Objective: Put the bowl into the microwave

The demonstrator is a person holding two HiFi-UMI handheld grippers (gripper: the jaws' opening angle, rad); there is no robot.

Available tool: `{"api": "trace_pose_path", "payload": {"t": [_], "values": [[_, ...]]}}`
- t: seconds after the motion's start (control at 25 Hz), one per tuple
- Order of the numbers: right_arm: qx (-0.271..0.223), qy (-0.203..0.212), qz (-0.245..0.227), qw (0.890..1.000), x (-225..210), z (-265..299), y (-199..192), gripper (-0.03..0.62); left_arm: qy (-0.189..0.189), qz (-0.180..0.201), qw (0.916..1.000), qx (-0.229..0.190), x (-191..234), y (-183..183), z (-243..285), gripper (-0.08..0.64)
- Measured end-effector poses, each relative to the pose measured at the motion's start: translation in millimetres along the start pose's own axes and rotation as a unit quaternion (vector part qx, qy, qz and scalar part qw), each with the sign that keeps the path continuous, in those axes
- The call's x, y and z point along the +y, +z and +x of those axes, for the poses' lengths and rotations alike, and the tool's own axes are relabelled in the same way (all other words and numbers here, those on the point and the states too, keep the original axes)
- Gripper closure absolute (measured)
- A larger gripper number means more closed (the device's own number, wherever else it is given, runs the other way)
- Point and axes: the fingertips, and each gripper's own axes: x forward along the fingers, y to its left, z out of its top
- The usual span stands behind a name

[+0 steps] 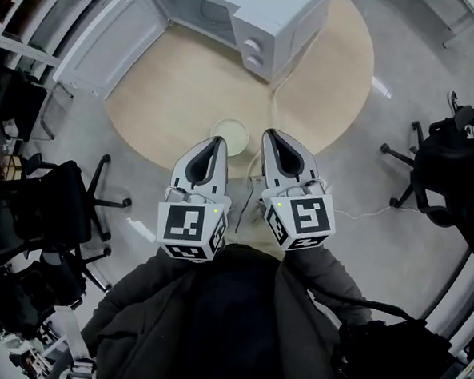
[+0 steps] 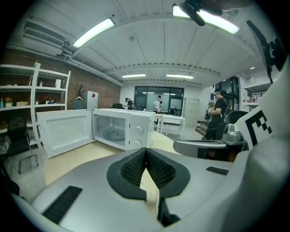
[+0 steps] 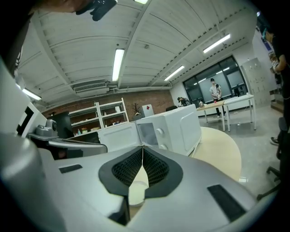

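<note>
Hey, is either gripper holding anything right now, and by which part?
Nothing is held. The left gripper and the right gripper both have their jaws shut together with nothing between them; the bowl sits free on the round table.

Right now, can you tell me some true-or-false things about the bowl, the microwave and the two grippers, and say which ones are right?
1. The microwave has its door swung open. True.
2. The bowl is already inside the microwave. False: it sits on the table, near the edge closest to the person, just ahead of the grippers.
3. The left gripper is holding the bowl. False: its jaws are together with nothing between them.
4. The right gripper has its jaws shut and holds nothing. True.
5. The table is square. False: it is round.
</note>
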Motion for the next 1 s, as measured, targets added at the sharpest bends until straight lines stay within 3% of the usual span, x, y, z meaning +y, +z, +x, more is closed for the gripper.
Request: {"api": "trace_pose_path", "payload": {"t": [0.24, 0.48, 0.64, 0.84, 1.0], "values": [[0.004, 0.006, -0.012, 1.0, 5, 25, 7, 0.583, 0.013, -0.011, 0.9998, -0.005, 26, 5, 8, 0.551], [0.031, -0.003, -0.008, 0.999, 11, 51, -18, 0.583, 0.0, -0.026, 0.9997, 0.006, 52, -9, 23, 0.551], [0.048, -0.005, -0.005, 0.999, 9, 60, -35, 0.583, -0.008, -0.035, 0.999, 0.027, 60, -28, 32, 0.543], [0.091, -0.009, 0.005, 0.996, 5, 64, -76, 0.58, -0.005, -0.069, 0.9957, 0.062, 71, -68, 36, 0.455], [0.12, -0.009, 0.016, 0.993, -1, 69, -109, 0.52, -0.001, -0.101, 0.991, 0.087, 76, -101, 40, 0.446]]}}
